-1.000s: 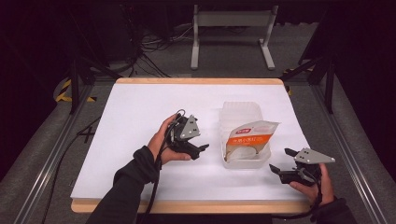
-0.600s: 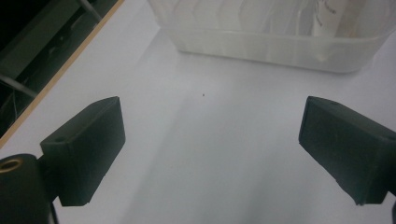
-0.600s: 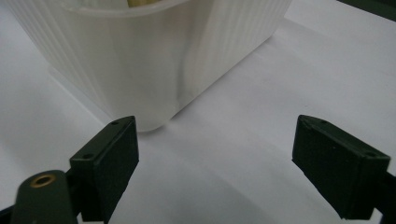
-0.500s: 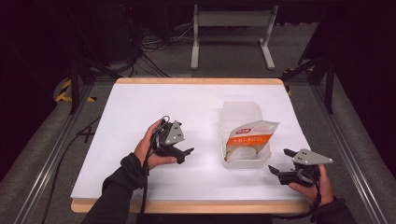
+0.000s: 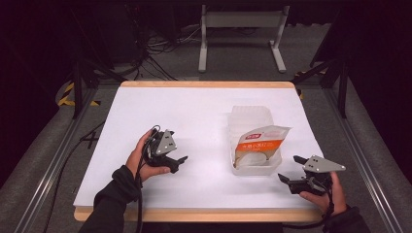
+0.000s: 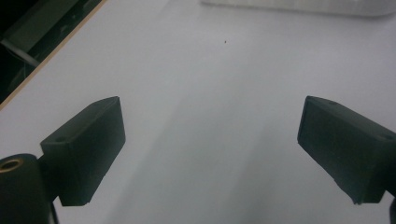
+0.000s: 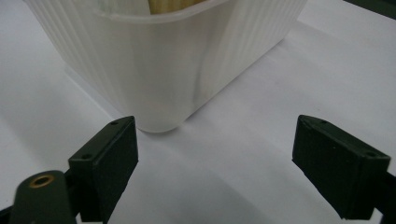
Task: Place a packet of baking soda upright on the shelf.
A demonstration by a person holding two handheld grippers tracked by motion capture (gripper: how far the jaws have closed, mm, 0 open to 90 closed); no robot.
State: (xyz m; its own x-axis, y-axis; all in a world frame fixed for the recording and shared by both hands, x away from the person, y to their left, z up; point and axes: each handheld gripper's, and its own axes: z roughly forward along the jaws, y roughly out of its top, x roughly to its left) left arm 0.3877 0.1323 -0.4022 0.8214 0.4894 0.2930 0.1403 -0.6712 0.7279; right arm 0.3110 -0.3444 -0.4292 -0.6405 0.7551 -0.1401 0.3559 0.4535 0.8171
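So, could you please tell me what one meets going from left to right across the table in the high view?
Left gripper in the person's left hand → translucent plastic container holding an orange-and-white packet → right gripper.

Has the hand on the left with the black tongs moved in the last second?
Yes. The left tongs have drawn away from the plastic tub, sliding toward the table's left side and the person's edge.

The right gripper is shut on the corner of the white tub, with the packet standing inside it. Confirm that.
Not quite. The right gripper is open, its jaws wide apart and short of the white tub, touching nothing, as the right gripper view shows. The packet does stand inside the tub.
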